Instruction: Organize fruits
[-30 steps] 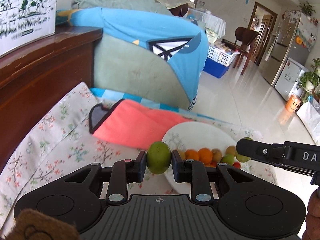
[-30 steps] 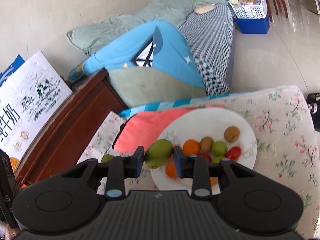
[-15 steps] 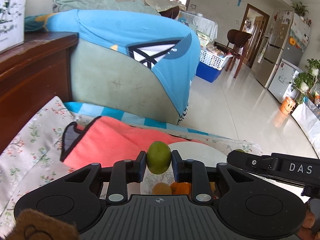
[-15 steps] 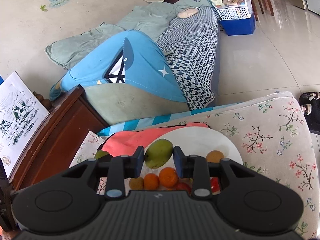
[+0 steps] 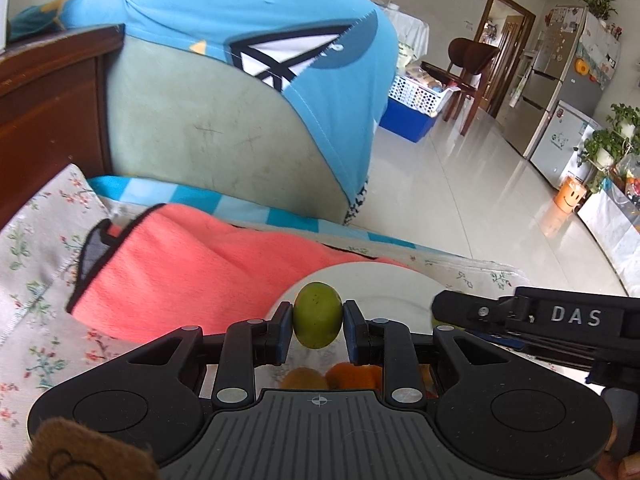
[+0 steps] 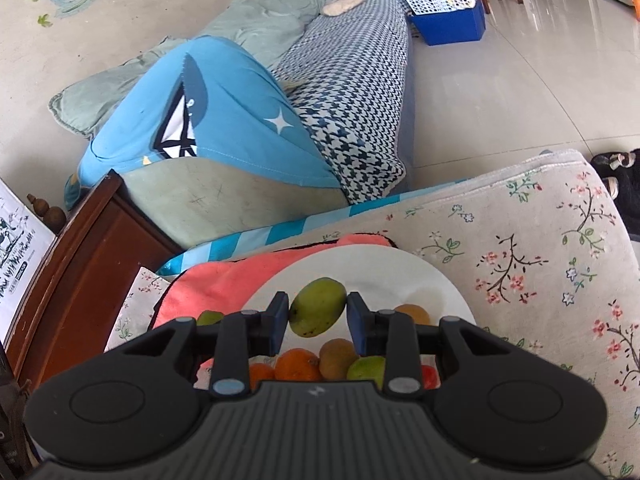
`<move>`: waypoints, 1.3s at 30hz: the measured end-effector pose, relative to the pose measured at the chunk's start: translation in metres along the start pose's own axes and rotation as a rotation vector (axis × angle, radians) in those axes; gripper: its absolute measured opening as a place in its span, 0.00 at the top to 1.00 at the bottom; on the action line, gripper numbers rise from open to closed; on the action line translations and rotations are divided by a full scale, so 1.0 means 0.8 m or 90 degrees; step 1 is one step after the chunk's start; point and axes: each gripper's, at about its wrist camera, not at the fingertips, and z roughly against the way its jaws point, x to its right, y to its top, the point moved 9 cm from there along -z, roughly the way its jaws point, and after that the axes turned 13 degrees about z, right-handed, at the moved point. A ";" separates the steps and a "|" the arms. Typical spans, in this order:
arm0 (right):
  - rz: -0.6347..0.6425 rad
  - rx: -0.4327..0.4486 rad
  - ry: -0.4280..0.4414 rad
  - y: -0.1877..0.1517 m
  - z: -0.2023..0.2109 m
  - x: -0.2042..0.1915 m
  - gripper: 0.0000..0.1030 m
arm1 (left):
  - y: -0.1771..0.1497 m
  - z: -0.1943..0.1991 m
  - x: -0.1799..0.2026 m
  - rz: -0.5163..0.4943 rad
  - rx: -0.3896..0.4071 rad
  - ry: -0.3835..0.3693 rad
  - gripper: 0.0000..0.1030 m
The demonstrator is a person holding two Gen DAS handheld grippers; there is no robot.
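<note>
Item: two green fruits, each carried over the white plate [image 6: 436, 280].

Round green fruit [image 5: 318, 315]: you held it clamped in your left tongs [image 5: 318, 334], pads on its two sides. It looked firm, smooth-skinned and light; a grip across the widest part suited it, as it could roll out.

Green mango [image 6: 318, 306]: your right tongs [image 6: 318, 322] were closed on it, tilted, gripped across the middle. It seemed slightly heavier, with skin likely to bruise under hard pressure.

Plate contents: oranges [image 6: 296, 364], a brown kiwi-like fruit [image 6: 338, 356], a green fruit [image 6: 366, 368], something red at the edge. They crowded the near half; the far half lay bare.

Surroundings: pink towel [image 5: 192, 264] partly under the plate, floral cover [image 6: 540, 248], wooden cabinet [image 5: 48, 112], blue cushion [image 5: 240, 20]. Your right tongs' arm crossed the left view close to the plate.
</note>
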 end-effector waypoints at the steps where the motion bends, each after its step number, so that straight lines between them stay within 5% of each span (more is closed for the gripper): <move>1: -0.006 -0.003 0.001 -0.001 -0.002 0.002 0.69 | -0.001 -0.003 0.002 -0.001 -0.002 0.000 0.77; 6: -0.030 -0.016 0.003 -0.008 -0.010 0.007 0.67 | -0.004 -0.007 0.006 0.005 0.002 0.002 0.74; 17: -0.023 -0.009 -0.008 0.000 0.003 -0.001 0.65 | 0.013 0.032 0.004 0.011 0.031 0.030 0.47; 25: 0.036 -0.009 -0.065 -0.002 0.037 -0.017 0.49 | 0.010 0.075 -0.002 0.009 0.027 0.071 0.25; 39: 0.058 -0.073 -0.149 -0.037 0.083 -0.016 0.17 | -0.005 0.116 -0.016 0.003 -0.010 0.148 0.11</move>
